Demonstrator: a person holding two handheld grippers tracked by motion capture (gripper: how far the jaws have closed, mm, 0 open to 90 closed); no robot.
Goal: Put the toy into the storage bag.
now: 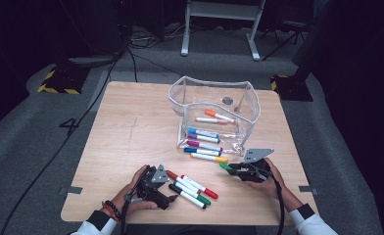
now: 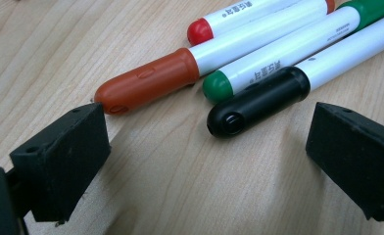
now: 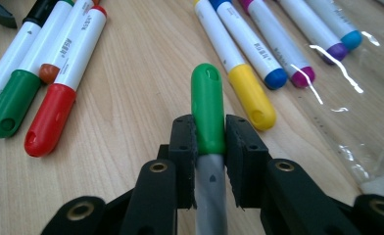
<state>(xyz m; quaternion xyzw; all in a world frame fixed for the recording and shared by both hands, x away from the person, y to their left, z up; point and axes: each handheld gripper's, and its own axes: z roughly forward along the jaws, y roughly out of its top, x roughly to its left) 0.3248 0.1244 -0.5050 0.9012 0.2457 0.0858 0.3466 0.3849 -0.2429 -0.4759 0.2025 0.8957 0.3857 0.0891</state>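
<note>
- Right tool (image 3: 209, 134): jaws pinching a green-capped marker (image 3: 207, 105) at the cap/barrel joint, cap pointing forward past the jaw tips. In the high view the right tool (image 1: 236, 169) sits just on the near side of the clear pouch (image 1: 249, 105), marker cap (image 1: 225, 166) sticking out to its left.
- Left tool (image 2: 204, 147): jaws spread wide, nothing between them, low over the bench (image 1: 131, 127). In the high view, left tool (image 1: 168, 196) is well apart from the pouch, at the near-left.
- Loose cluster of four markers just off the left tool's tips: black cap (image 2: 258, 100) closest, then green (image 2: 218, 86), brown-orange (image 2: 148, 83), red (image 2: 200, 30).
- Pouch stands open, several markers inside; yellow-capped marker (image 1: 208, 157) lies on the bench at the pouch's near edge.
</note>
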